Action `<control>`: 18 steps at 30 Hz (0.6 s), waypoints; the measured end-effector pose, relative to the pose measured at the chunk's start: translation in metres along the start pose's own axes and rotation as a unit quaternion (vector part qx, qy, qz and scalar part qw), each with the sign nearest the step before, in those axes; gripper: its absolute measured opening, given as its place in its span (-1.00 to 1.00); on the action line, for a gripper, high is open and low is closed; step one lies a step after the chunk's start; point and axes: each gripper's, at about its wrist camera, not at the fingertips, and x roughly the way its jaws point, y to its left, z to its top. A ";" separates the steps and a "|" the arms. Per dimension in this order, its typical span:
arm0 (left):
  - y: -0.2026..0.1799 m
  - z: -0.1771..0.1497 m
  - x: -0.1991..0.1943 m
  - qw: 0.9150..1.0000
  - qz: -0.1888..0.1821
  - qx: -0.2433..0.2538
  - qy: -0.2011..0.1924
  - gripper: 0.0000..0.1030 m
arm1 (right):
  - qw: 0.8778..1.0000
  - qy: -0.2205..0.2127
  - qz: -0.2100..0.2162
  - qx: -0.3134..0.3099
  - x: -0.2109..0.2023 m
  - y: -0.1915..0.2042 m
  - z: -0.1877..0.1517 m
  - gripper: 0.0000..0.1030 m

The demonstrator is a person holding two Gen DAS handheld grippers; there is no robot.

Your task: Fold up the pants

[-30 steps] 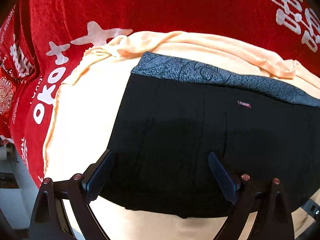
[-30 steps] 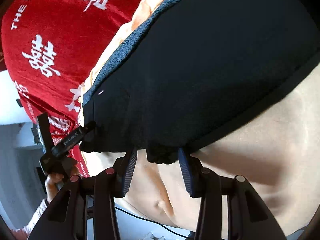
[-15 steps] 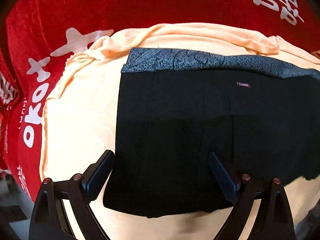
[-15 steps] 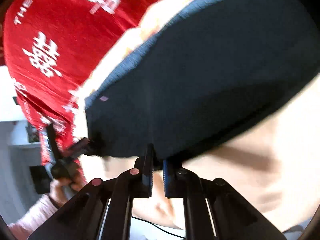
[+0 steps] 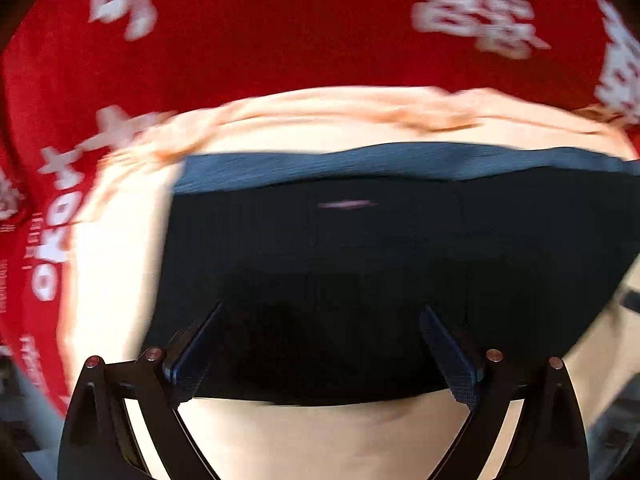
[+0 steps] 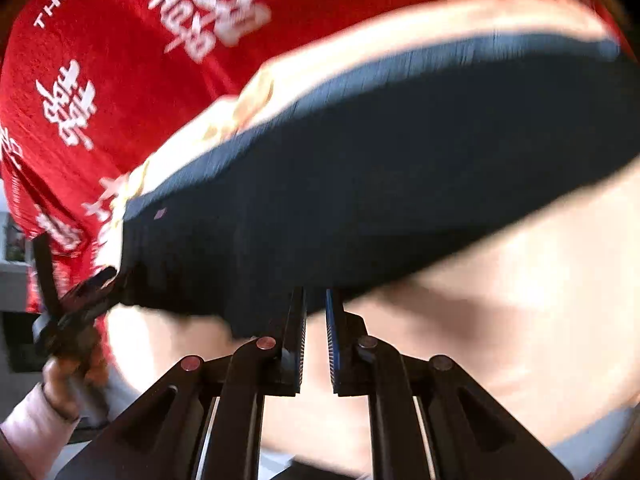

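Observation:
Black pants [image 5: 380, 248] with a grey-blue waistband [image 5: 380, 160] lie flat on a peach cloth [image 5: 320, 432]. My left gripper [image 5: 322, 308] hovers wide open over the pants' near edge, with nothing pinched. In the right wrist view the pants [image 6: 400, 168] stretch away to the upper right. My right gripper [image 6: 315, 292] has its jaws almost together on the near hem, opening slightly, with black fabric between the tips and the hem raised off the cloth. The left gripper [image 6: 80, 292] shows at the pants' left corner, held by a hand [image 6: 68, 368].
A red blanket with white lettering [image 5: 280, 40] covers the surface beyond the peach cloth [image 6: 500, 300], also filling the upper left of the right wrist view as the red blanket [image 6: 140, 60]. The cloth's rumpled far border [image 5: 360, 112] runs behind the waistband. Both views are motion-blurred.
The right gripper went from half open around the hem to nearly closed on it and rose. The left gripper stayed open and shifted right along the pants.

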 end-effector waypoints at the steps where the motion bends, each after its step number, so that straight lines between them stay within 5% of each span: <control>1: -0.017 0.002 0.003 1.000 -0.015 0.001 0.000 0.89 | 1.000 -0.004 -0.010 -0.005 0.003 -0.002 0.006 -0.79; 4: -0.071 0.005 0.022 0.999 -0.047 0.001 0.014 0.89 | 0.998 0.036 -0.045 -0.012 0.030 -0.024 0.008 -0.78; 7: -0.108 -0.006 0.049 0.998 -0.023 0.031 0.053 0.90 | 0.999 0.035 0.000 0.019 0.022 -0.039 -0.001 -0.78; 11: -0.107 -0.003 0.040 0.997 -0.011 0.041 0.061 0.89 | 0.999 0.033 0.027 0.025 0.004 -0.045 0.009 -0.76; 15: -0.113 0.042 0.021 1.000 -0.013 0.025 0.012 0.89 | 1.000 0.001 0.022 0.004 0.003 -0.042 0.059 -0.40; 18: -0.125 0.079 0.027 1.000 -0.013 -0.003 -0.010 0.89 | 1.000 -0.009 0.014 -0.020 0.013 -0.037 0.094 -0.38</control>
